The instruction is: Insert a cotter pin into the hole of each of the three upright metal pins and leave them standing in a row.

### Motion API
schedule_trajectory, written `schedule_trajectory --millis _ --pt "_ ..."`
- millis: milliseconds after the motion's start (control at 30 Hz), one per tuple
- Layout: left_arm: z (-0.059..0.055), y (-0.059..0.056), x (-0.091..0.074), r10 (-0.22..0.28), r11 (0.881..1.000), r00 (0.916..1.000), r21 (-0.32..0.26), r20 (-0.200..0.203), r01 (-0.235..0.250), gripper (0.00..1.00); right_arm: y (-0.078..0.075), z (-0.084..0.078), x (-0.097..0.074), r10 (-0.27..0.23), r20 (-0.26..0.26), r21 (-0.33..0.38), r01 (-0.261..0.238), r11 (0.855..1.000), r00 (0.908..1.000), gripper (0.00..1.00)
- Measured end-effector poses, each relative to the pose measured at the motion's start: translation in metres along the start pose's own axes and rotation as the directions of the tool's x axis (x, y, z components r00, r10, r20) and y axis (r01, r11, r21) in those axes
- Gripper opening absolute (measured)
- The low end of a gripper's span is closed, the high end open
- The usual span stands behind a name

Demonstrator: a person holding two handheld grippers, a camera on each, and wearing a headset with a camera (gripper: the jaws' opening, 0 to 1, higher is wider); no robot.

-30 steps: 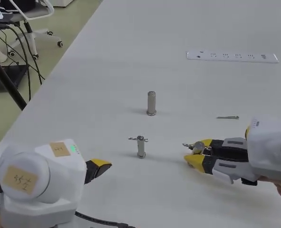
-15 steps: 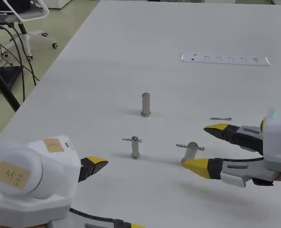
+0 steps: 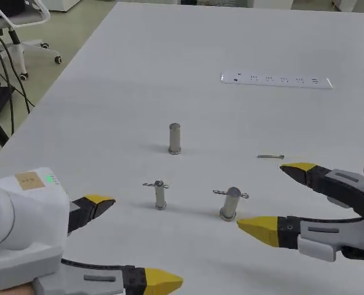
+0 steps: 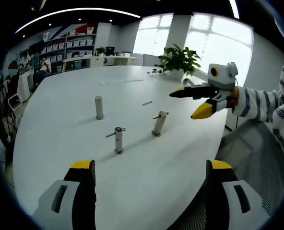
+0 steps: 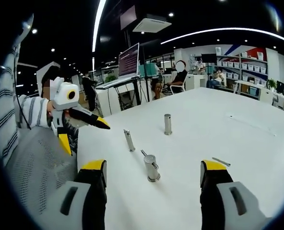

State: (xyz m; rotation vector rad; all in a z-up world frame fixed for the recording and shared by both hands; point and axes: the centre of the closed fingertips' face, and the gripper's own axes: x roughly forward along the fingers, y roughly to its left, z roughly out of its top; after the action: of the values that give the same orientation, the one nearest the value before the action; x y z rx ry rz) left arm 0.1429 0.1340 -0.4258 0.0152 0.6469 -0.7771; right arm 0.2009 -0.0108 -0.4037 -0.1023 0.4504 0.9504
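Three metal pins stand upright on the white table (image 3: 108, 92). The far pin (image 3: 174, 138) has an empty hole. The near-left pin (image 3: 160, 193) and the near-right pin (image 3: 230, 203) each carry a cotter pin through the top. A loose cotter pin (image 3: 270, 157) lies flat to the right. My right gripper (image 3: 265, 196) is open just right of the near-right pin, not touching it; in the right gripper view that pin (image 5: 151, 168) stands between the jaws of my right gripper (image 5: 154, 165). My left gripper (image 3: 142, 241) is open and empty, in front of the near-left pin (image 4: 118, 140).
A white power strip (image 3: 276, 80) lies at the back right of the table. The table's left edge (image 3: 40, 114) drops to a floor with cables and an office chair (image 3: 16, 24). Bare tabletop surrounds the pins.
My right gripper was shut on the near-right pin a second ago; it has since opened and drawn back to the right, leaving the pin standing. The head camera has shifted.
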Motion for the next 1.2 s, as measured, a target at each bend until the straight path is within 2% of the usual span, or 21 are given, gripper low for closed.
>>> schedule_trajectory --millis 133,267,467,733,900,1200 --pt "0.002 0.002 0.000 0.005 1.000 0.9999 -0.023 0.014 -0.005 0.94 0.001 -0.004 -0.007 -0.009 -0.011 0.052 0.010 0.999 0.9999 0.81" --pt "0.004 0.002 0.001 0.010 0.999 0.9999 -0.034 0.014 -0.009 0.94 -0.001 -0.006 -0.013 -0.043 -0.014 0.089 0.044 0.995 0.9990 0.86" --pt "0.008 0.005 0.003 0.021 0.999 0.9996 -0.045 0.021 -0.020 0.94 -0.011 -0.013 -0.016 -0.077 -0.027 0.145 0.080 0.986 0.9967 0.89" --pt "0.014 0.008 0.003 0.028 0.998 0.9992 -0.055 0.030 -0.026 0.94 -0.017 -0.026 -0.026 -0.108 -0.074 0.178 0.120 0.977 0.9914 0.94" --pt "0.017 0.012 0.004 0.035 0.998 0.9988 -0.060 0.035 -0.033 0.94 -0.019 -0.032 -0.033 -0.138 -0.081 0.219 0.153 0.964 0.9871 0.96" --pt "0.021 0.014 0.008 0.027 0.997 0.9988 -0.074 0.040 -0.024 0.93 -0.021 -0.031 -0.036 -0.175 -0.091 0.240 0.192 0.952 0.9804 0.95"
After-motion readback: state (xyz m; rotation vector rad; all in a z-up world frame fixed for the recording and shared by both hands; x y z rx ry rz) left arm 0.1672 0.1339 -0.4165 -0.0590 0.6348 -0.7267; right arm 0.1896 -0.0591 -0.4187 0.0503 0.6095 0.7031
